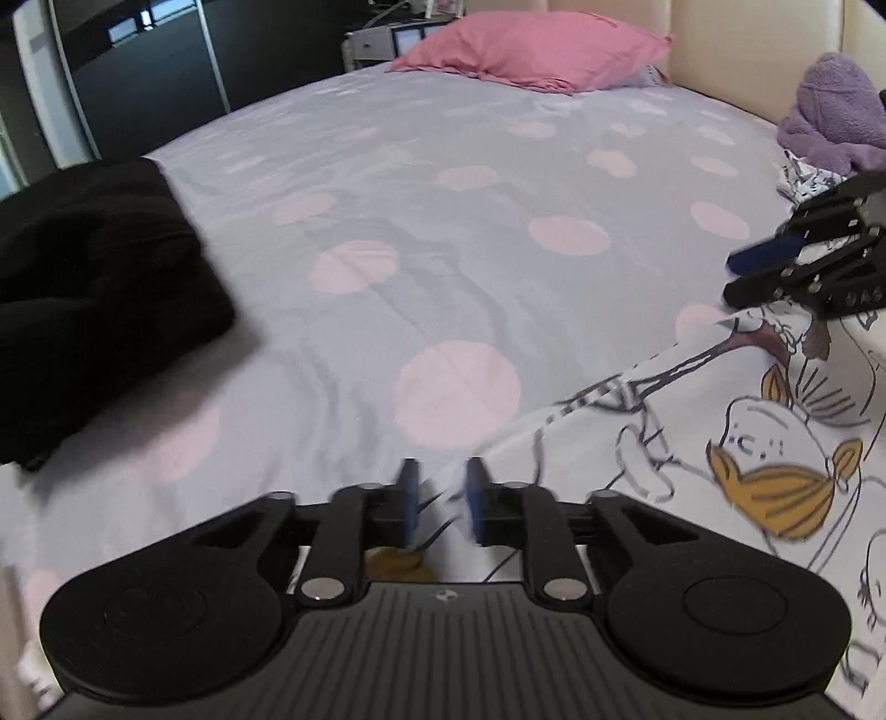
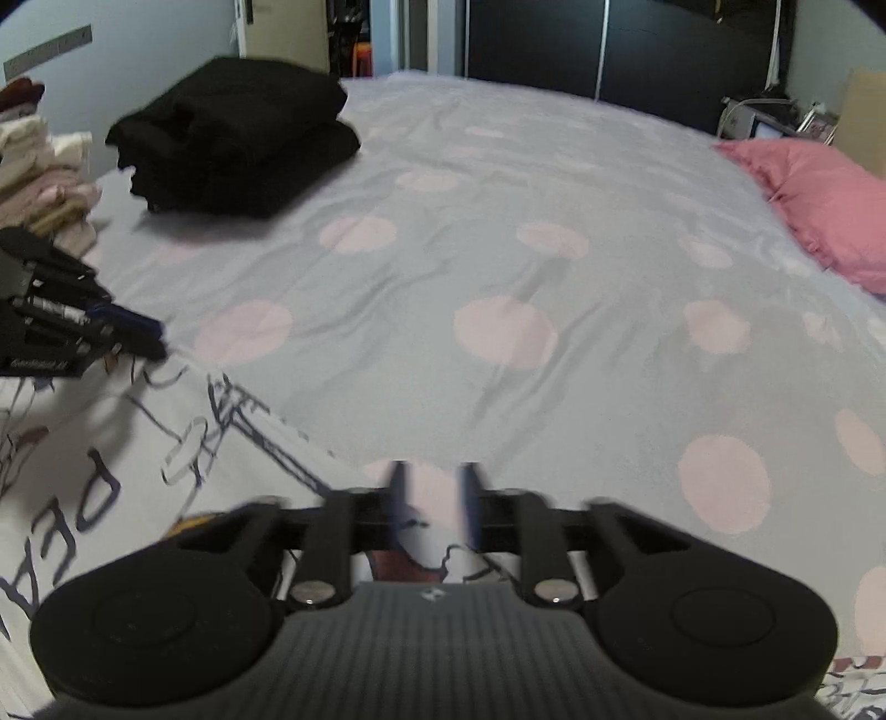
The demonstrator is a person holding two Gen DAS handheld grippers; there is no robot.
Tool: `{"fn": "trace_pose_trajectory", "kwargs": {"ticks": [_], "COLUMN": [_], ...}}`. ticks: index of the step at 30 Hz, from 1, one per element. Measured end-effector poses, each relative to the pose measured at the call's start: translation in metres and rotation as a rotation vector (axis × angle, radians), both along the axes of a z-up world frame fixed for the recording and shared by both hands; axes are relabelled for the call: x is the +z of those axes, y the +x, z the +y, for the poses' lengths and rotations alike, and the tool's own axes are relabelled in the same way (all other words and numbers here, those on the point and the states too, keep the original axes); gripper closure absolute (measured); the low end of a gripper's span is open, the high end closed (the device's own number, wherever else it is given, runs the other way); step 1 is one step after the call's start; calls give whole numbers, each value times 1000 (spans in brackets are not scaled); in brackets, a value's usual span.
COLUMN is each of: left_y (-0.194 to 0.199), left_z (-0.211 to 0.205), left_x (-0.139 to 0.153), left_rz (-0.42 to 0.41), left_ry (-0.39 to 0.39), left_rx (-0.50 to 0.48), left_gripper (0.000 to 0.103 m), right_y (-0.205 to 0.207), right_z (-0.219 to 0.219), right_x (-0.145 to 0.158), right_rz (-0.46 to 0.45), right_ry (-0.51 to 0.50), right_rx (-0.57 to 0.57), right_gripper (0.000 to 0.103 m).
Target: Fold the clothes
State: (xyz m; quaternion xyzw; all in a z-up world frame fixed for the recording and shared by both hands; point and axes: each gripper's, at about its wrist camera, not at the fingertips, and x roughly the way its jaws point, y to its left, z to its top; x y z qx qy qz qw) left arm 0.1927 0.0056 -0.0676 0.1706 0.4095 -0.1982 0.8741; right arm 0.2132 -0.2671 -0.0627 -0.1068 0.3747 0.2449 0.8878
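Observation:
A white garment with cartoon prints [image 1: 720,443] lies flat on the near part of the bed, its upper edge running across both views [image 2: 111,443]. My left gripper [image 1: 443,498] hovers at that edge, jaws a little apart; blurred white cloth shows in the gap, but the blue pads do not press on it. My right gripper [image 2: 433,493] stands over the other end of the same edge, also parted, with the sheet and a bit of the garment showing between its fingers. Each gripper appears in the other's view: the right gripper [image 1: 739,277] and the left gripper [image 2: 149,338].
The bed has a grey sheet with pink dots [image 1: 443,221]. A folded black pile [image 2: 238,138] sits at one far corner, a pink pillow [image 1: 531,50] at the headboard. A purple garment [image 1: 836,111] and a stack of pale folded clothes [image 2: 44,177] lie at the sides.

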Motion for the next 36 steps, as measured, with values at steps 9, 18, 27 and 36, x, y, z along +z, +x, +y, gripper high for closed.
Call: {"fn": "trace_pose_trajectory", "kwargs": {"ticks": [9,18,27,36], "left_y": [-71,-146,-161,-163], "left_z": [48,51,65,124], "left_x": [46,20,-9,1], "left_rz": [-31,-33,-67,-39], "left_ry": [55,142,176,122], "left_rx": [45,37,124,441], "left_gripper": [62,54,90,102], "right_y": [-50,-120,-138,-134], "right_z": [24,43,51,64], "right_x": [33,33,17,16], "right_rz": [45,188,258,256], "right_ry": [26,107,110,98], "right_rx": [17,8,-37,-4], "right_gripper": [53,49,49,49]}}
